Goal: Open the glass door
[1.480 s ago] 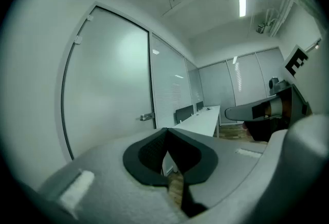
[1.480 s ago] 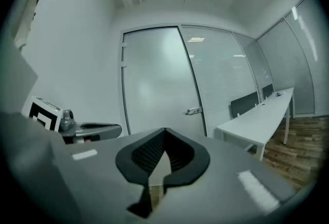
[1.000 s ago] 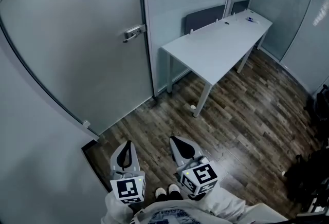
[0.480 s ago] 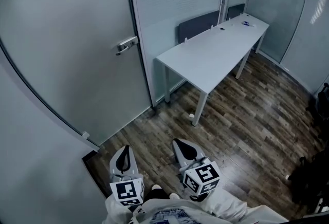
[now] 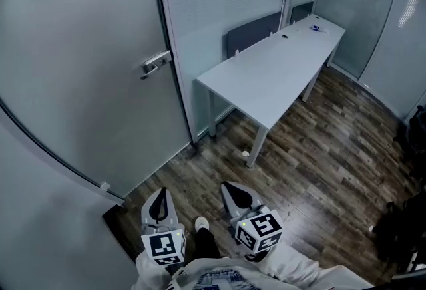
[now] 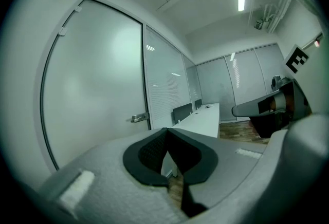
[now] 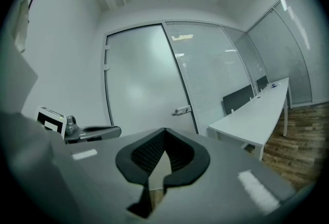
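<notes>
Overall: a small office with a wood-plank floor, seen from above.
Glass door: frosted, closed in its frame, at the far left, well apart from both grippers.
Table: long and white, right of the door, running toward the far right.
Dark panel: upright along the table's far-left edge.
Left gripper: near, low centre, pointing toward the door; jaws pressed together with nothing between them.
Right gripper: just beside it on the right; jaw tips meet, empty.
Door handle: silver lever at the door's right edge.
White speck: on the floor by the table's near leg.
</notes>
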Action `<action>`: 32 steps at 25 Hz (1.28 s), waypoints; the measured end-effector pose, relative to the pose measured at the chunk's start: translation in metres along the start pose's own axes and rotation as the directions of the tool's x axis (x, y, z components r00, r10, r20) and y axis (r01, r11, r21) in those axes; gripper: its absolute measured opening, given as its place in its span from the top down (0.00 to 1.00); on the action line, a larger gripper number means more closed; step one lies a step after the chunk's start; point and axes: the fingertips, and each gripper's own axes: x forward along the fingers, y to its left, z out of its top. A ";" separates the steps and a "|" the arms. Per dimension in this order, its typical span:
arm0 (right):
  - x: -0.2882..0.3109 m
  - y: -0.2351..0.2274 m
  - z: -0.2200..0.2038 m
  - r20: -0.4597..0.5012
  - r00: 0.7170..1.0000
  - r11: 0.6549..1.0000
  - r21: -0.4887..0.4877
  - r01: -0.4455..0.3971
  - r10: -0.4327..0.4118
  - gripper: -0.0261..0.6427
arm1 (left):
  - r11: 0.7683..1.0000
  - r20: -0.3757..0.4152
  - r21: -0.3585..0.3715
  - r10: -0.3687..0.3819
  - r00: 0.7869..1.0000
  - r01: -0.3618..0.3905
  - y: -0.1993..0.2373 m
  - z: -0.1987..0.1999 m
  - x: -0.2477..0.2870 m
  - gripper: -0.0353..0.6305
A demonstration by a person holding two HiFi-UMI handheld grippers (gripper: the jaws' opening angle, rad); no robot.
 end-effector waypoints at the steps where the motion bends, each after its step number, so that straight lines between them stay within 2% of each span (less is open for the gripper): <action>1: 0.010 -0.004 0.002 -0.003 1.000 1.000 0.001 0.007 -0.007 0.95 | 1.000 0.004 0.003 -0.007 1.000 0.007 0.003 0.001 0.011 0.94; 6: 0.072 -0.020 0.014 -0.011 1.000 1.000 0.006 0.018 -0.018 0.95 | 1.000 0.010 0.006 -0.026 1.000 0.026 0.031 0.006 0.069 0.94; 17: 0.215 -0.024 0.028 -0.040 0.999 1.000 0.014 -0.001 0.001 0.95 | 1.000 -0.012 0.001 -0.023 1.000 0.023 0.121 0.001 0.180 0.94; 22: 0.251 -0.032 0.034 -0.042 0.999 1.000 0.016 0.022 -0.022 0.95 | 0.999 -0.006 0.003 -0.044 0.999 0.044 0.143 0.004 0.216 0.94; 29: 0.276 -0.046 0.030 -0.082 0.996 0.999 0.011 0.044 -0.043 0.95 | 0.997 -0.011 -0.036 -0.071 0.997 0.070 0.147 -0.005 0.248 0.94; 32: 0.286 -0.052 0.034 -0.080 0.996 0.999 0.008 0.040 -0.039 0.95 | 0.998 -0.007 -0.035 -0.060 0.998 0.059 0.150 -0.005 0.258 0.94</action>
